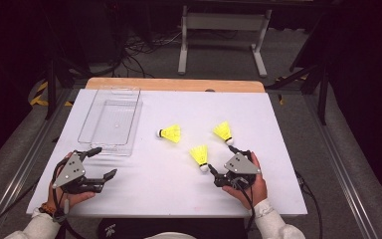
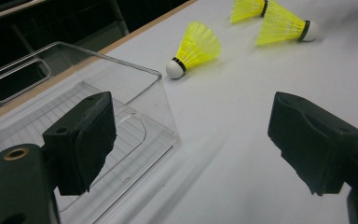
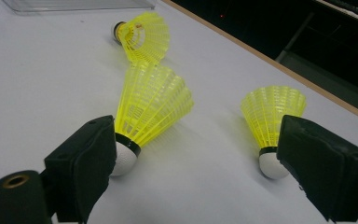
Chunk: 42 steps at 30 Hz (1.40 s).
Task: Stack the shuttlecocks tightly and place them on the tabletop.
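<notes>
Both grippers' fingers are spread, grasping nothing. In the right gripper view, the right gripper (image 3: 205, 168) partly hides the white corks of 2 shuttlecocks (image 3: 151, 105) (image 3: 272, 116); the clear tray (image 3: 74, 4) is cut off at the frame's top.

text: we read none | labels, brands, numbers: we find none legible | small pale mark on the dark item at the table's near edge, high view: we cannot make it out
</notes>
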Each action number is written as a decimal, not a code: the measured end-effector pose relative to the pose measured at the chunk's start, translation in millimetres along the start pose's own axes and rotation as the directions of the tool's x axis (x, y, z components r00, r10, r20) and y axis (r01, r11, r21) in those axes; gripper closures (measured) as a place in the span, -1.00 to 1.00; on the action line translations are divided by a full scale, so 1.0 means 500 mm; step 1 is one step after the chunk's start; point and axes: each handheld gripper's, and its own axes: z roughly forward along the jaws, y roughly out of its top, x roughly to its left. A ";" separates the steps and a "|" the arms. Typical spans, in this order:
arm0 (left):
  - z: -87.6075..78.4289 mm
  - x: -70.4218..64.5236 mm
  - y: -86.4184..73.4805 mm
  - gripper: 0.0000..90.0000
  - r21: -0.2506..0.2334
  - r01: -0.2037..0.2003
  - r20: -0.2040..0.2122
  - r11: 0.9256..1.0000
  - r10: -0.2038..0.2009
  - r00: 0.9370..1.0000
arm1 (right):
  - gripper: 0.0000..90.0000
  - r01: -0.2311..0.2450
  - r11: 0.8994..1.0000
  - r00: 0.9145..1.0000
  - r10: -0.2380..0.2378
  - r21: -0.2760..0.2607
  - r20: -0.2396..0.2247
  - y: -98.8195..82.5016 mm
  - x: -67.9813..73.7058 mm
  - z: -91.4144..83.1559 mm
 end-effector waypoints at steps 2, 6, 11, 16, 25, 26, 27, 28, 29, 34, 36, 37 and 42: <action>-0.001 -0.001 -0.004 -0.68 0.008 0.002 -0.001 1.000 -0.002 1.000 | -0.72 -0.001 1.000 1.000 0.001 -0.003 -0.001 0.000 -0.001 0.000; -0.004 0.001 -0.010 -0.73 0.008 0.023 0.012 1.000 -0.023 1.000 | -0.74 -0.016 1.000 1.000 0.016 -0.008 -0.017 0.001 -0.004 0.000; -0.010 0.002 -0.016 -0.84 0.007 0.040 0.023 0.999 -0.041 0.999 | -0.74 -0.022 1.000 0.999 0.022 0.000 -0.039 0.004 -0.010 0.001; -0.012 -0.005 -0.023 -0.89 0.017 0.041 0.023 0.999 -0.041 0.999 | -0.72 -0.034 0.999 0.996 0.034 0.000 -0.079 0.011 -0.017 0.001; -0.004 -0.008 -0.024 -0.89 0.035 0.025 0.017 0.999 -0.026 1.000 | -0.42 -0.034 0.999 0.974 0.042 0.041 -0.224 0.044 -0.024 0.018; -0.004 -0.007 -0.024 -0.89 0.034 0.029 0.019 0.999 -0.029 0.999 | -0.45 -0.029 0.998 0.970 0.040 0.049 -0.239 0.050 -0.024 0.020; -0.004 -0.007 -0.024 -0.89 0.036 0.029 0.019 0.999 -0.029 0.999 | -0.52 -0.029 0.998 0.968 0.040 0.049 -0.249 0.054 -0.024 0.021; -0.003 -0.007 -0.025 -0.90 0.035 0.029 0.018 0.999 -0.030 0.999 | -0.55 -0.028 0.998 0.963 0.041 0.053 -0.268 0.062 -0.024 0.023; -0.004 -0.006 -0.025 -0.90 0.033 0.030 0.018 0.999 -0.031 0.999 | -0.58 -0.022 0.998 0.960 0.038 0.061 -0.277 0.067 -0.023 0.026; -0.003 -0.007 -0.024 -0.92 0.042 0.027 0.013 0.999 -0.028 1.000 | -0.73 -0.001 0.996 0.951 0.029 0.092 -0.308 0.097 -0.020 0.044; -0.002 -0.007 -0.024 -0.92 0.043 0.027 0.012 0.999 -0.028 1.000 | -0.77 0.009 0.993 0.944 0.031 0.119 -0.328 0.112 -0.022 0.065; -0.001 -0.007 -0.024 -0.92 0.044 0.028 0.011 0.999 -0.029 1.000 | -0.77 0.014 0.992 0.943 0.030 0.129 -0.331 0.115 -0.023 0.072; 0.000 -0.006 -0.024 -0.92 0.047 0.034 0.011 0.998 -0.035 0.999 | -0.77 0.067 0.980 0.931 0.006 0.186 -0.364 0.131 -0.024 0.119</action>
